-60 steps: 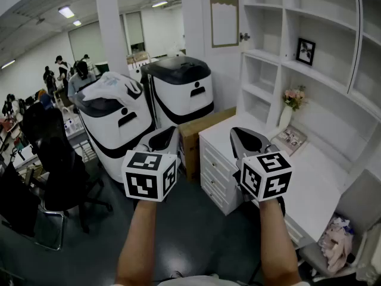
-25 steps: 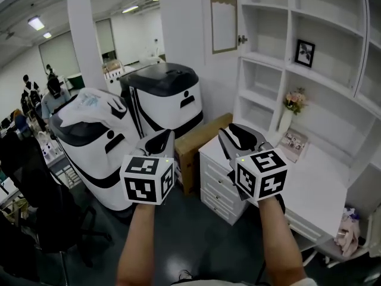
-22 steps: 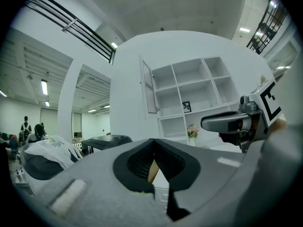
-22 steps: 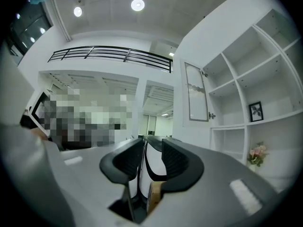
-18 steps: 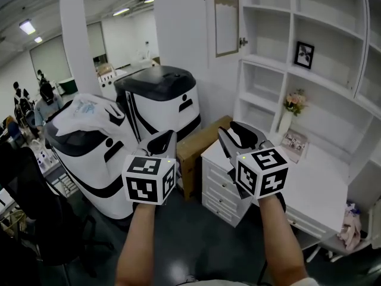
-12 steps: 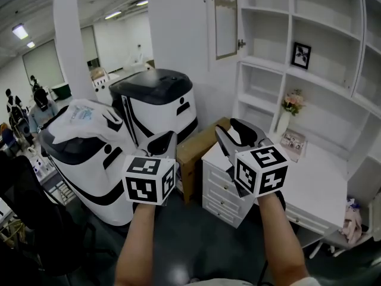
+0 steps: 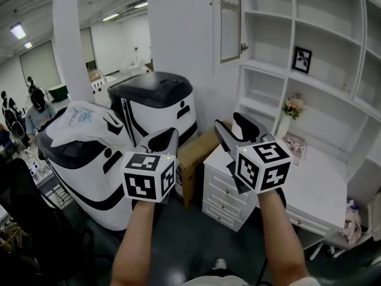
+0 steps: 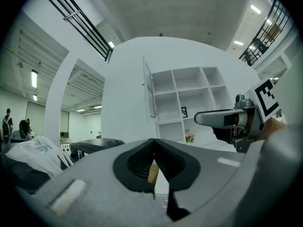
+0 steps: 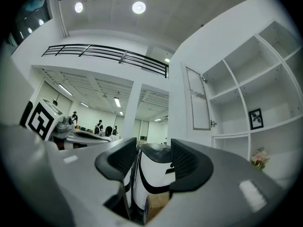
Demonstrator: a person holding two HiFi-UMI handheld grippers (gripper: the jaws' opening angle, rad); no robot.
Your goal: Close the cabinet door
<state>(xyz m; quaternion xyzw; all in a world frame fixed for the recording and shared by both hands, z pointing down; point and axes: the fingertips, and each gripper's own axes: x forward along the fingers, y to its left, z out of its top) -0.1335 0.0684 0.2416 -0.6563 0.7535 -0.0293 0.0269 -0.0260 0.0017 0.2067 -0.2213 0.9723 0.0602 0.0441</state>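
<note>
Two bare forearms are seen at the bottom of the head view, each w/ a gripper held out level toward the white shelf unit [image 7: 291, 16]. The L gripper [image 7: 168, 134], well left of the shelf unit, is seen w/ its grey ribbed jaws pressed together at the tips, and nothing is clamped. The R gripper [image 7: 232, 123], nearer the shelf unit, is shown w/ jaws apart. They have just been opening, and nothing is held btwn them; only bkgd is seen through the gap. A black-and-white marker cube is carried on each.

Below the shelf unit a flat white desk top [image 7: 321, 177] is set, w/ a stack of panelled drawers [image 7: 221, 190] under its left end. A brown cardboard box [image 7: 193, 152] is stood at the shelf unit's lower left, just beside the drawers. Further left of the shelf unit, two rounded glossy white machines w/ black tops are parked, one nearer [image 7: 89, 165] and one behind [image 7: 156, 109]. A crumpled white plastic bag [image 7: 83, 115] is laid on the nearer one.

The shelf unit is built of square-edged white boards. A small black-framed picture [image 7: 302, 59] and a slim vase of flowers [image 7: 290, 107] are stood in its compartments. The cabinet door [image 7: 230, 21], a tall narrow framed panel w/ a small knob by its lower corner, is swung out open at the shelf unit's upper left edge, well apart from both grippers.

Far left of the shelf unit, a square white column [image 7: 70, 40] and some people [image 7: 36, 97] are seen.
</note>
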